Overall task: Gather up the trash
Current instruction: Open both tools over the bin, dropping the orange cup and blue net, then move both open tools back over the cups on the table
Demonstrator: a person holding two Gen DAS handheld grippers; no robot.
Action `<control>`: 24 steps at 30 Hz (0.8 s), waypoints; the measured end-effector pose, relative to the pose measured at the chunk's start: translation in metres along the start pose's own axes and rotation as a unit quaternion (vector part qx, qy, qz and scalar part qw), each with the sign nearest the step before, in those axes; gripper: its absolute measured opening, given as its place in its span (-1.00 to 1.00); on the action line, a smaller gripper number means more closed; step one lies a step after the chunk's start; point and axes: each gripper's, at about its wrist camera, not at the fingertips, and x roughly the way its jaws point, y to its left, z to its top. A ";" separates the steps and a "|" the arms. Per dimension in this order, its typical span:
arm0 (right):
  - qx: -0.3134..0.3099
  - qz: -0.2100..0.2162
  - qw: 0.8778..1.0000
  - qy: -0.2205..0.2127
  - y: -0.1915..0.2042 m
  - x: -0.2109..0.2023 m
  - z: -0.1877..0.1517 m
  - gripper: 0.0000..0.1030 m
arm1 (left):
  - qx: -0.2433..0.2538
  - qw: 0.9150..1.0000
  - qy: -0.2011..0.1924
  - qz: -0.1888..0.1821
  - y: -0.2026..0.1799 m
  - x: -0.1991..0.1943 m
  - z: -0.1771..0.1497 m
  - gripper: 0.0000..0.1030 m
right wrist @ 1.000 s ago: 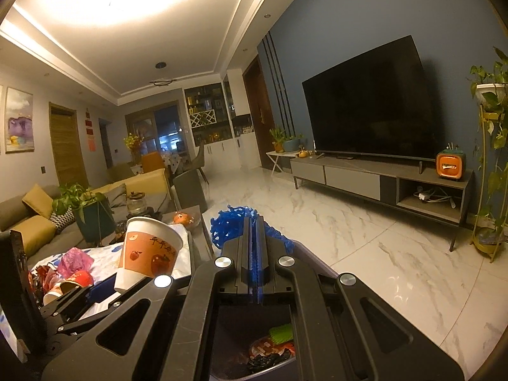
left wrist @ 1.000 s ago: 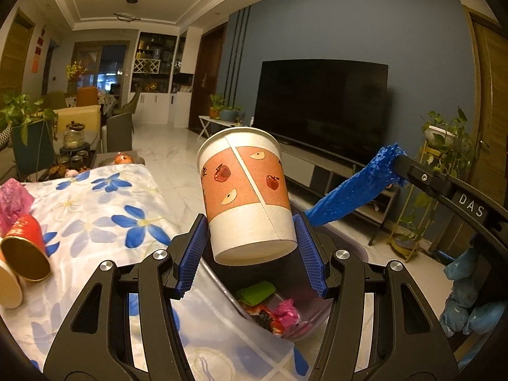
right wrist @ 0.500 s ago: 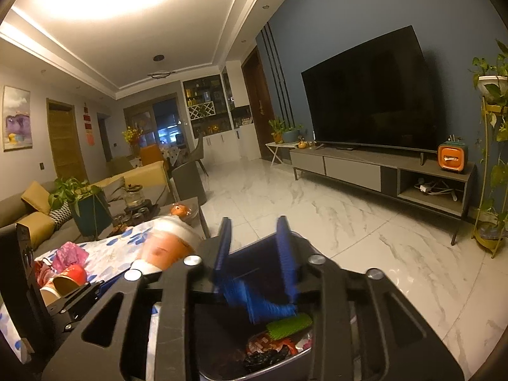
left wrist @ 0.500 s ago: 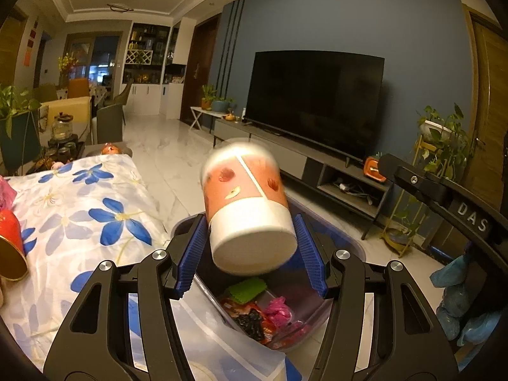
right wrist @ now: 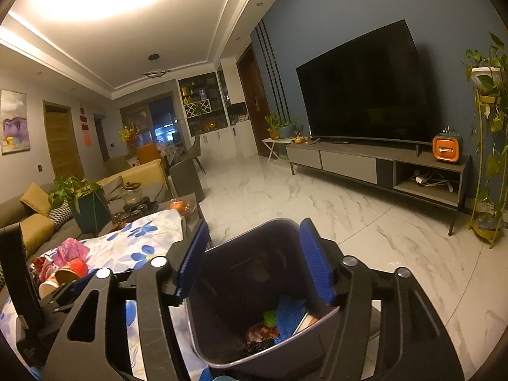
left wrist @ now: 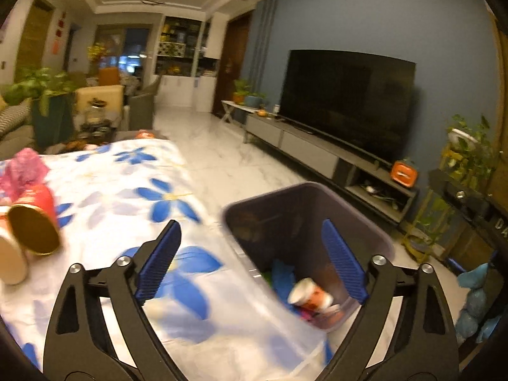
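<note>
Hovering over the bin [left wrist: 304, 200] — left gripper [left wrist: 250, 260] and right gripper [right wrist: 254, 257] both spread wide, gripping nothing.

Lying inside the bin: paper cup [left wrist: 309, 295]. Waiting beside the bin on the floral tablecloth [left wrist: 133, 190] — red cup [left wrist: 35, 219], rollable if nudged; marble floor [right wrist: 317, 203] beyond the bin.

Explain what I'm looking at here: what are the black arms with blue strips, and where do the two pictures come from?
No robot: a person holds a hand-held gripper in each hand, each with a fisheye camera looking along its fingers. The left hand-held gripper and the right hand-held gripper both stand open and empty above a dark bin beside the table. In the bin lie an orange paper cup and a blue scrap. On the flowered tablecloth a red cup and pink wrapper remain.
</note>
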 end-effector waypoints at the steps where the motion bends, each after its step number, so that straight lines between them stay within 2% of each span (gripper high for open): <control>1: 0.001 0.002 1.000 0.001 0.001 -0.001 -0.001 0.27 | 0.000 1.000 -0.001 0.010 0.004 -0.004 -0.001 0.76; 5: -0.001 0.013 1.000 0.005 0.007 -0.008 -0.006 0.38 | -0.014 0.999 -0.007 0.039 0.022 -0.024 -0.006 0.80; 11: -0.011 0.027 1.000 0.007 0.025 -0.018 -0.015 0.40 | -0.030 0.994 -0.027 0.100 0.054 -0.060 -0.012 0.82; 18: -0.017 0.051 0.998 0.013 0.051 -0.023 -0.030 0.40 | -0.040 0.982 -0.046 0.181 0.099 -0.102 -0.026 0.82; 24: -0.022 0.081 0.996 0.019 0.077 -0.025 -0.037 0.40 | -0.065 0.973 -0.051 0.215 0.129 -0.133 -0.036 0.82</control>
